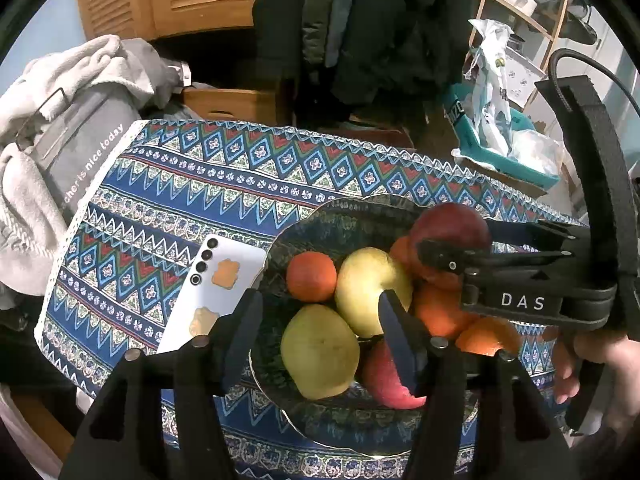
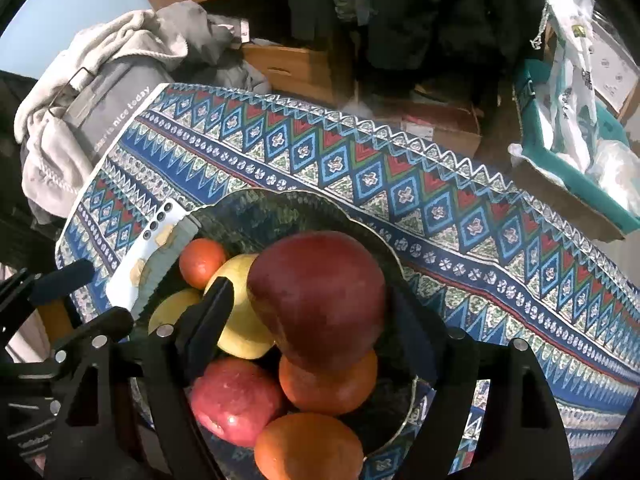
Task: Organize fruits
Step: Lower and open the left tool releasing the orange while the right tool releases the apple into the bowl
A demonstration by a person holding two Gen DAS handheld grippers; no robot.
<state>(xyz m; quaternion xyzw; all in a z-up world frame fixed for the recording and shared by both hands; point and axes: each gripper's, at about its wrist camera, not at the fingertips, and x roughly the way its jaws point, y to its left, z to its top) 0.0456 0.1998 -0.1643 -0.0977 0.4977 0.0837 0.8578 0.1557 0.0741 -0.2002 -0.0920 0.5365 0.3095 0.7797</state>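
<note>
A dark scalloped plate [image 1: 320,216] [image 2: 280,204] on the patterned cloth holds the fruit. My left gripper [image 1: 320,298] is open and straddles a yellow-green fruit [image 1: 320,352] lying in the plate, with a gap at the left finger. Beside that fruit lie a second yellow apple [image 1: 368,288], a tangerine [image 1: 311,276], a pink-red apple [image 1: 384,380] and oranges [image 1: 436,312]. My right gripper [image 2: 312,292] [image 1: 456,236] stands open around a dark red apple [image 2: 316,296] resting on an orange [image 2: 328,384]. Its left finger [image 2: 216,304] is just clear of the skin; the far finger is mostly hidden.
A pale blue phone [image 1: 216,292] [image 2: 148,256] lies against the plate's left rim. Towels and a grey bag [image 1: 80,140] sit past the table's left edge. A teal box [image 1: 516,160] with bags stands at the right. A hand [image 1: 600,368] holds the right gripper.
</note>
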